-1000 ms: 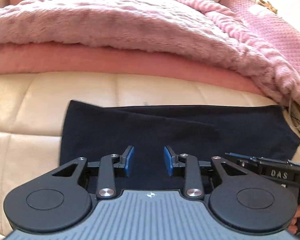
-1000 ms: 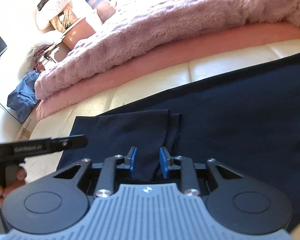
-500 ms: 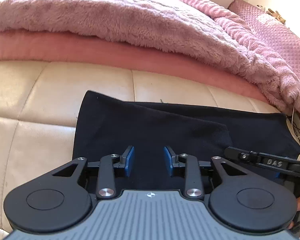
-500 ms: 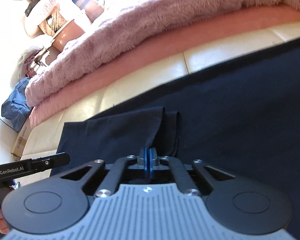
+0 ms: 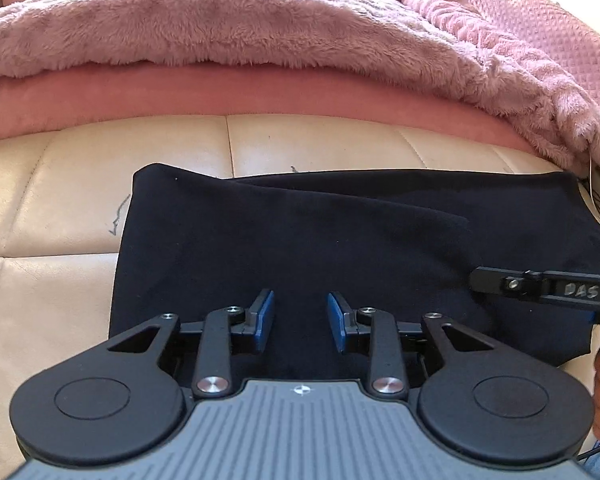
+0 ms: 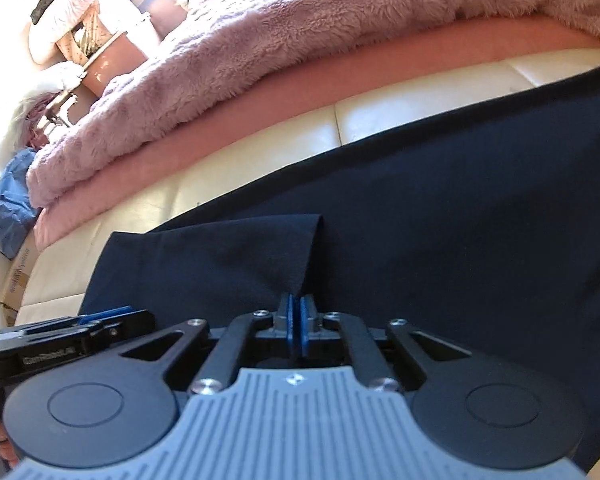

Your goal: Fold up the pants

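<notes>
Dark navy pants lie flat on a cream leather cushion, one leg end folded over on top. My left gripper hovers open over the near edge of the cloth, with nothing pinched between its blue pads. My right gripper has a raised fold of the upper layer between its pads. Its jaws are opening by a hair, but the pads still press on the cloth. Each gripper shows at the edge of the other's view: the right gripper on the right, the left gripper at lower left.
A fluffy pink blanket and a pink sheet rise behind the pants. A quilted pink cover lies far right. Off the cushion's left end are a blue cloth, a cardboard box and household clutter.
My right gripper's jaws came together on the fold of the pants and lifted it into a small ridge. The left gripper dipped a little toward the cloth and stayed open.
</notes>
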The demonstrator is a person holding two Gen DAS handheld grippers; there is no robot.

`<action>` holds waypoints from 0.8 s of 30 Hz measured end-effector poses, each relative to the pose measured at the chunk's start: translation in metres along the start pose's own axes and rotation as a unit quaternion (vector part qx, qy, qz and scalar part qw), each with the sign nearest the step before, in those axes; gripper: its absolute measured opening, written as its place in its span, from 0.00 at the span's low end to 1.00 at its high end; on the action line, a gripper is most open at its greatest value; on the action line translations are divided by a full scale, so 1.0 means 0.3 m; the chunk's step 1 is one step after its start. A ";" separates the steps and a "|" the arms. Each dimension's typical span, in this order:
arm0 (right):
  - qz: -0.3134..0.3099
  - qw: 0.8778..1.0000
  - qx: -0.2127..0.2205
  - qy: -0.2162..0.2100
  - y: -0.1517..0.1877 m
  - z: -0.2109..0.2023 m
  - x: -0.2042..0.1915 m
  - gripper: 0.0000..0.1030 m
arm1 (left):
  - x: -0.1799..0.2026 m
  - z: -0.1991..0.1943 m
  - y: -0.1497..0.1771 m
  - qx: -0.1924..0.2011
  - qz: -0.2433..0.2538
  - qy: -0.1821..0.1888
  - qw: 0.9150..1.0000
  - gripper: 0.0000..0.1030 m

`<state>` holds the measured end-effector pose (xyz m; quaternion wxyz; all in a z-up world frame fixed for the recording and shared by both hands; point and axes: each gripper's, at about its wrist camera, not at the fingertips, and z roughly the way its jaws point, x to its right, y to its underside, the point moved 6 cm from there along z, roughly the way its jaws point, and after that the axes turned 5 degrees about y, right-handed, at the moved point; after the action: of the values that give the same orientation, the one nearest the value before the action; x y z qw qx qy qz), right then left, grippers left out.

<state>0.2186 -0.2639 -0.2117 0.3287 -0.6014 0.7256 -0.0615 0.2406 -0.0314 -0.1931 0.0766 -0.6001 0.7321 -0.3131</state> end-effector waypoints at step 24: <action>0.223 0.957 -0.074 -0.167 0.039 0.087 0.172 0.00 | -0.087 -0.033 -0.005 0.001 -0.054 0.011 0.998 0.23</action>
<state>0.2201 -0.3000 -0.2584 0.4051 -0.4485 0.7787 0.1687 0.2440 -0.0037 -0.1912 0.0521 -0.6350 0.6991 -0.3247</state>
